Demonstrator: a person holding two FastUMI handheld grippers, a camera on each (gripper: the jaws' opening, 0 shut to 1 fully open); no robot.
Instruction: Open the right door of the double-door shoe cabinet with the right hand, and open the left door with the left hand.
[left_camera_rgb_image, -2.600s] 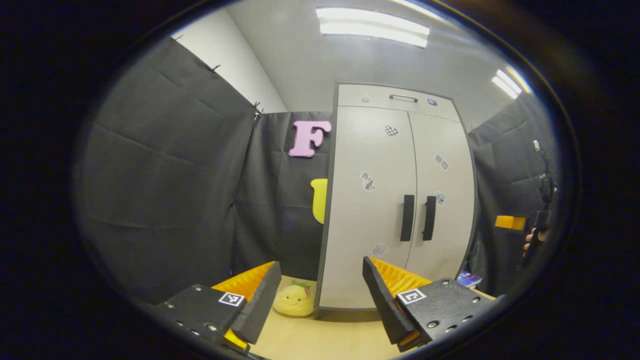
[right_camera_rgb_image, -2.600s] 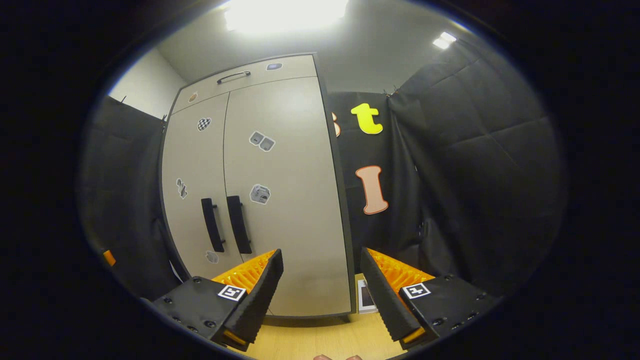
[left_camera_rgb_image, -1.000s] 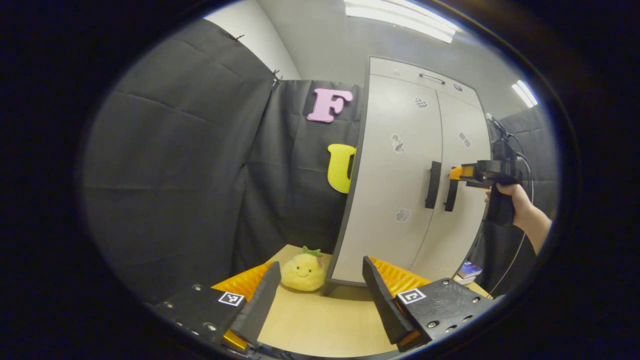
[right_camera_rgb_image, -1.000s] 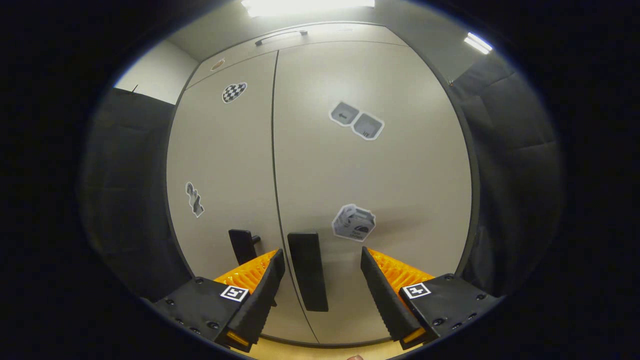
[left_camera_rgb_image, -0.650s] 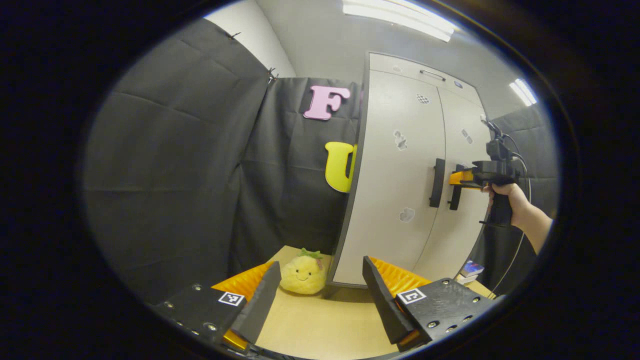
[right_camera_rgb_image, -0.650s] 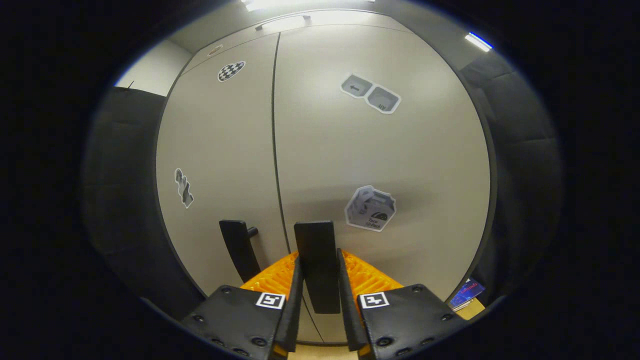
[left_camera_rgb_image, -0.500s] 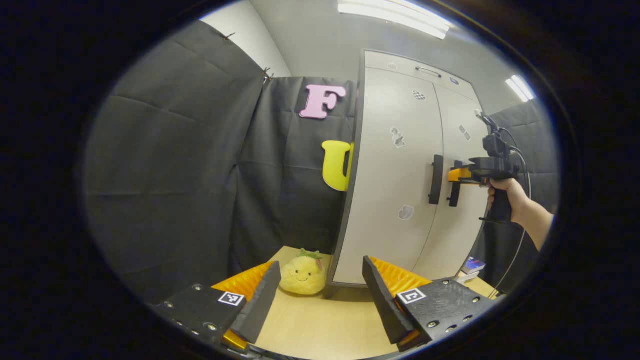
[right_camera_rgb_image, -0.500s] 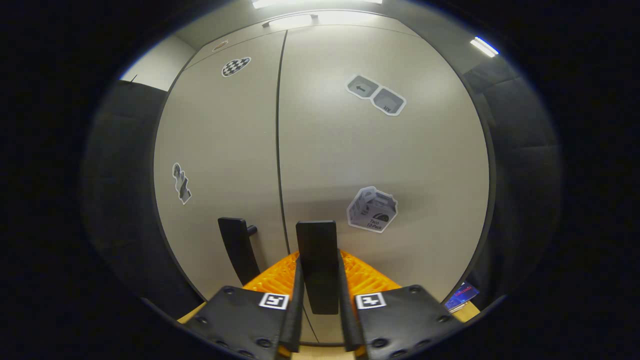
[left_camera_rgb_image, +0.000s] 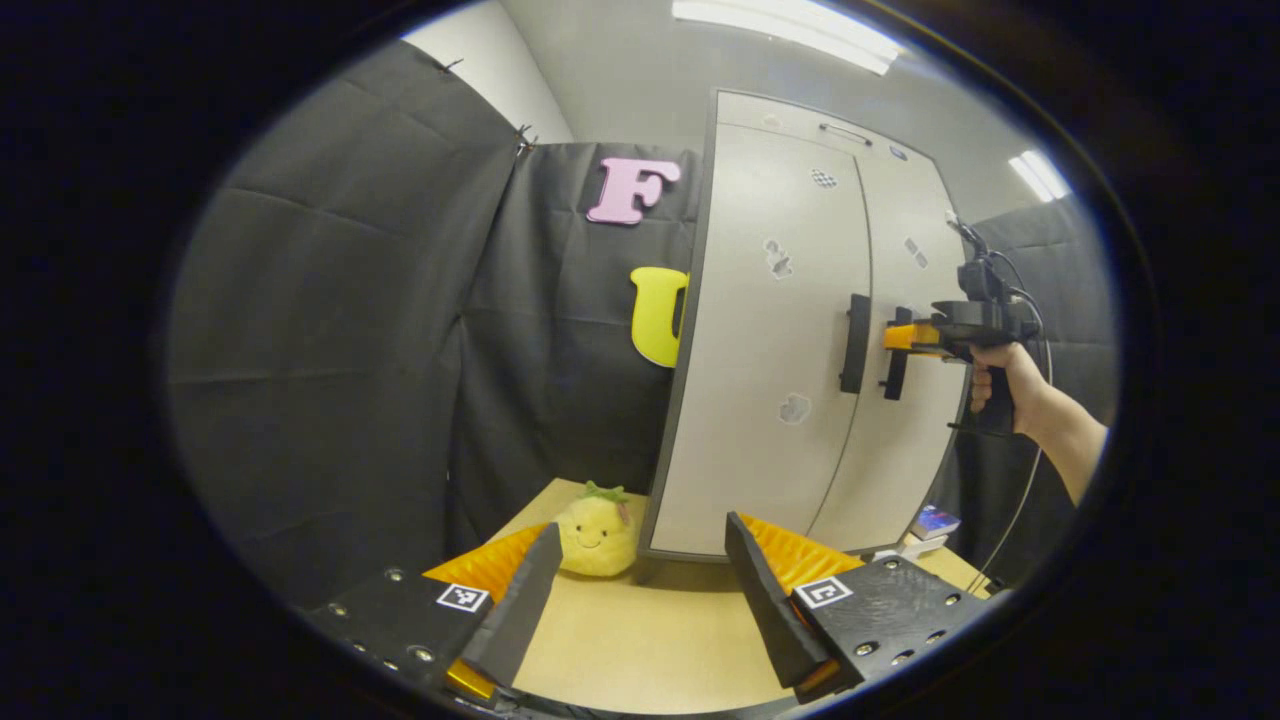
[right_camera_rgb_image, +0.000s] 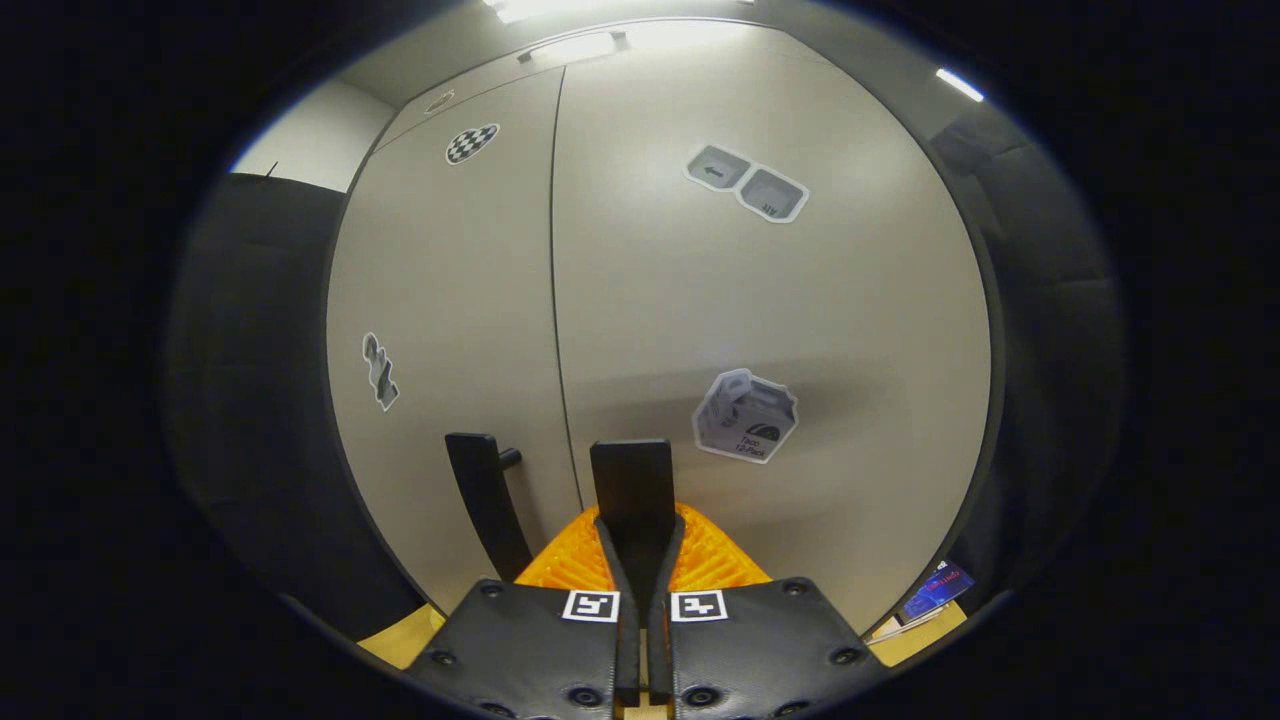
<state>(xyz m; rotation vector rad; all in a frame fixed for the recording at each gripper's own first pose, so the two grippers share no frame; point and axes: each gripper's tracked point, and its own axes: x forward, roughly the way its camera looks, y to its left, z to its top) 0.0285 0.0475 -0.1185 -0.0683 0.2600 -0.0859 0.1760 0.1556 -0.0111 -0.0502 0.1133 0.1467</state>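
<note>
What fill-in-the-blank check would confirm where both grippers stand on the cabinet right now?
1. The right gripper is shut on the ____ door handle.
2. The left gripper has its jaws ____.
3. Both cabinet doors are ____.
4. The plush toy sits at the cabinet's ____ bottom corner.

Missing words: right; open; closed; left

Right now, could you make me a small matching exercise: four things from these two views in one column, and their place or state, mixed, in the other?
1. right gripper
2. left gripper
3. plush toy
4. left door handle

a. open, over the table
b. free, nothing holds it
c. on the table beside the cabinet
d. shut on the right door handle

Pairs: 1-d, 2-a, 3-c, 4-b
</note>
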